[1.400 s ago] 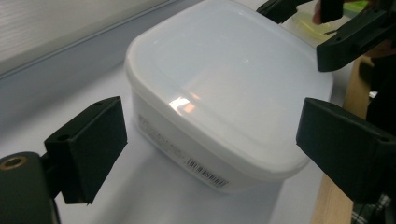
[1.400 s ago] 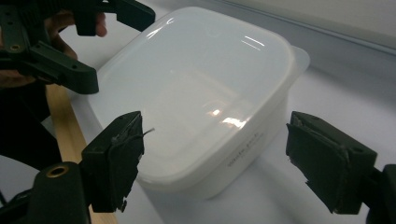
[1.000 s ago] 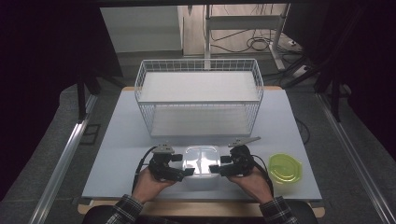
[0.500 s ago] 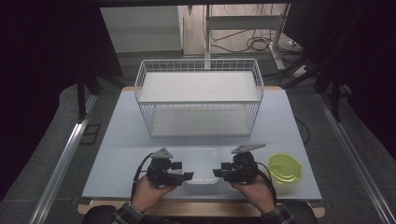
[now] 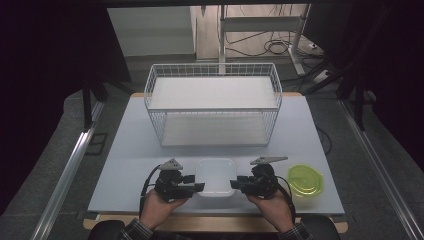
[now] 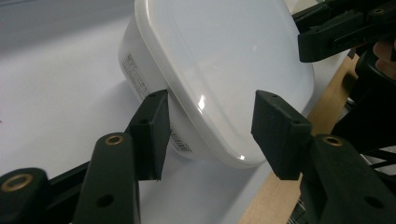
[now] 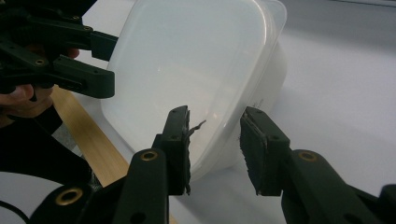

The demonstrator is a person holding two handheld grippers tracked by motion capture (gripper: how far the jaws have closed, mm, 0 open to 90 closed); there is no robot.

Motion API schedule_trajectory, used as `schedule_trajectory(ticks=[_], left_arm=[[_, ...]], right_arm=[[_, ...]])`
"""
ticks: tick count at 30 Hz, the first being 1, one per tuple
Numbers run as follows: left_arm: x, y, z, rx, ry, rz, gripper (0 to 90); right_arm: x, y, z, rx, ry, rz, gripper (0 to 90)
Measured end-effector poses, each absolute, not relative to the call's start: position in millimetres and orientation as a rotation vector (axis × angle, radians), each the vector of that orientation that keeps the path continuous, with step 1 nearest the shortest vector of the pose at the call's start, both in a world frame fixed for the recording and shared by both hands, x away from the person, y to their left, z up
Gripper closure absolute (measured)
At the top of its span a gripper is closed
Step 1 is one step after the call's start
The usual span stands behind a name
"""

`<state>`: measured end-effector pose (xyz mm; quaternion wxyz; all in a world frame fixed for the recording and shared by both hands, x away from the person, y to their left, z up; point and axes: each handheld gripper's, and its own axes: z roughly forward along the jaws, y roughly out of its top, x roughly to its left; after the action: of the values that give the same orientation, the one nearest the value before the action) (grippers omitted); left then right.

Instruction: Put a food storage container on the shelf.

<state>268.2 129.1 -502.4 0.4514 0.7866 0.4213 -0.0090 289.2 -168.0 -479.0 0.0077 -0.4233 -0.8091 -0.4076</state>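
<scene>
Pale table [image 5: 130, 150], wooden front edge; white wire basket [image 5: 212, 107] at back, round yellow-green lid [image 5: 305, 180] far right; smooth white plastic tub [image 5: 216, 176] front centre, between left gripper [image 5: 199, 187] and right gripper [image 5: 234, 185], both released, jaws apart beside its rim.

The white plastic container [image 5: 216, 176] sits upright on my counter [image 5: 130, 150] near its front edge, its flat translucent lid [image 6: 224, 60] closed on top. It is rectangular with rounded corners, and a printed label [image 6: 180, 140] runs along one side wall.
</scene>
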Motion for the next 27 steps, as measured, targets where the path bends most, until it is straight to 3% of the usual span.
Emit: schedule_trajectory(ticks=[5,13,15,17,21,24,27], left_arm=[[262.5,126.7,-500.0,1.967,1.043,0.006,47.2],[258.9,130.0,-496.8,1.955,1.045,0.038,60.0],[261.0,130.8,-498.1,1.958,1.036,0.018,58.5],[263.6,130.4,-499.8,1.964,1.029,0.007,47.7],[269.3,128.4,-501.0,1.969,1.021,0.009,40.6],[268.0,130.2,-500.5,1.948,1.037,0.014,45.9],[264.8,133.6,-500.4,1.922,1.040,0.041,59.4]], right_arm=[[283.9,-167.7,-478.8,-1.328,-2.539,-1.286,65.6],[280.6,-168.3,-478.1,-1.334,-2.556,-1.301,67.2],[280.5,-168.1,-478.2,-1.334,-2.558,-1.304,67.4],[279.6,-167.3,-478.0,-1.316,-2.571,-1.314,68.9],[277.7,-165.4,-477.7,-1.306,-2.599,-1.313,68.9],[278.3,-166.2,-478.8,-1.305,-2.582,-1.316,68.1],[280.3,-168.3,-479.6,-1.306,-2.560,-1.315,66.1]])
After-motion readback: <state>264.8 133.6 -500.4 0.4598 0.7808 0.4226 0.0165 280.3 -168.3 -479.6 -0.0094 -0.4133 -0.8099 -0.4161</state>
